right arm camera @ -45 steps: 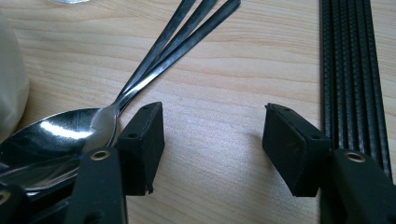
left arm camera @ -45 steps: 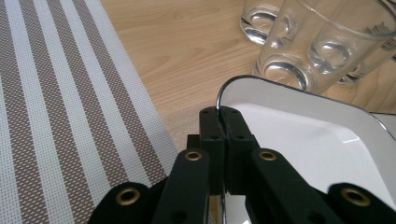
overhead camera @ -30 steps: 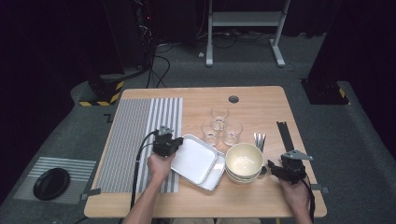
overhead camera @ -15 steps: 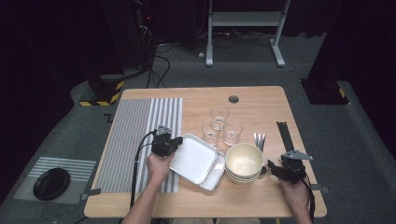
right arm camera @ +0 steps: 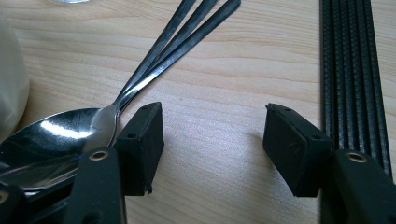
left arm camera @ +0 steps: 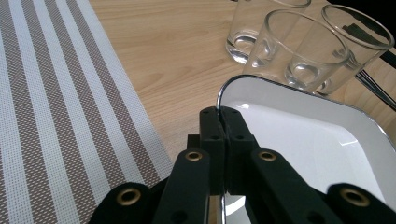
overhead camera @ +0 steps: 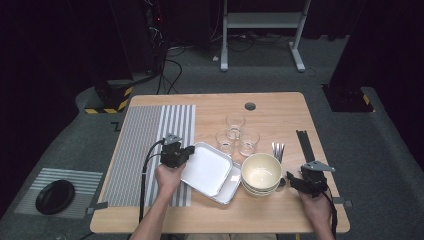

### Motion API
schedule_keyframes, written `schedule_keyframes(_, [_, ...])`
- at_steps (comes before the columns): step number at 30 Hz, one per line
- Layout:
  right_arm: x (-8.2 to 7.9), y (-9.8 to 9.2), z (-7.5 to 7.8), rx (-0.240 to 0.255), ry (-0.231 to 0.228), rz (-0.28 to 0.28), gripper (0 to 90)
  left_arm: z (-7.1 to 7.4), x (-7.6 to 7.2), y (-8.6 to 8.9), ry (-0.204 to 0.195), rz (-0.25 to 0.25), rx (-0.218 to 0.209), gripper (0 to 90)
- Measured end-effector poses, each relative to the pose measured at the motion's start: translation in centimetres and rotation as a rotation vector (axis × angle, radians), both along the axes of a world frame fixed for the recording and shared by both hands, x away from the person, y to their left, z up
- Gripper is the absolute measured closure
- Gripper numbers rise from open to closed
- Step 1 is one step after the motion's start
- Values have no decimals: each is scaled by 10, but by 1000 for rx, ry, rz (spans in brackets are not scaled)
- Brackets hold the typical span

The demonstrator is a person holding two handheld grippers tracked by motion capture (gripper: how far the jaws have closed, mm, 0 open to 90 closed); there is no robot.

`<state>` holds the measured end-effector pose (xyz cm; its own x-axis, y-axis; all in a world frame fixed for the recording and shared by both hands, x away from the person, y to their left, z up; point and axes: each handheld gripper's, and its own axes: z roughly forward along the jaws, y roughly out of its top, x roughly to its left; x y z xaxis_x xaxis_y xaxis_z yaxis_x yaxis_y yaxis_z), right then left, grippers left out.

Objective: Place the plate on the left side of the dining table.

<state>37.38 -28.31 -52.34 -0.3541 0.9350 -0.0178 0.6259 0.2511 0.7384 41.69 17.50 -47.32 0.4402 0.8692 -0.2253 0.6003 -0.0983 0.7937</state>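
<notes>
A white enamel tray [overhead camera: 207, 170] with a dark rim lies tilted on a second tray [overhead camera: 231, 187] near the table's front. My left gripper [overhead camera: 186, 152] is shut on the upper tray's left rim. In the left gripper view the jaws [left arm camera: 220, 112] pinch the thin rim of the tray [left arm camera: 308, 140] at its corner. My right gripper [overhead camera: 290, 179] rests low at the front right, beside a stack of cream bowls [overhead camera: 261, 172]. It is open [right arm camera: 212, 126] over bare wood with nothing between its pads. Metal spoons [right arm camera: 56, 135] lie just left of its left pad.
Three clear glasses [overhead camera: 235, 132] stand behind the trays and show close in the left gripper view [left arm camera: 299, 51]. A striped placemat [overhead camera: 150, 135] covers the table's left part. Black sticks [overhead camera: 305, 145] lie at the right edge, close to my right jaw [right arm camera: 350, 70].
</notes>
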Motion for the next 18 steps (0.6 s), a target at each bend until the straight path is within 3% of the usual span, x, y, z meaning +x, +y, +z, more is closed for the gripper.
schedule_keyframes(8, [0,0,0,0,0,0,380,3,-1,4,-7,5,0,888])
schedule_keyframes(9, [0,0,0,2,4,-4,380,4,0,6,-15,-10,16,888])
schedule_keyframes(11, [0,0,0,1,1,-1,380,4,-1,5,-4,18,-10,888])
schedule_keyframes(18, [0,1,0,8,9,-8,379,5,-1,10,-16,11,6,888])
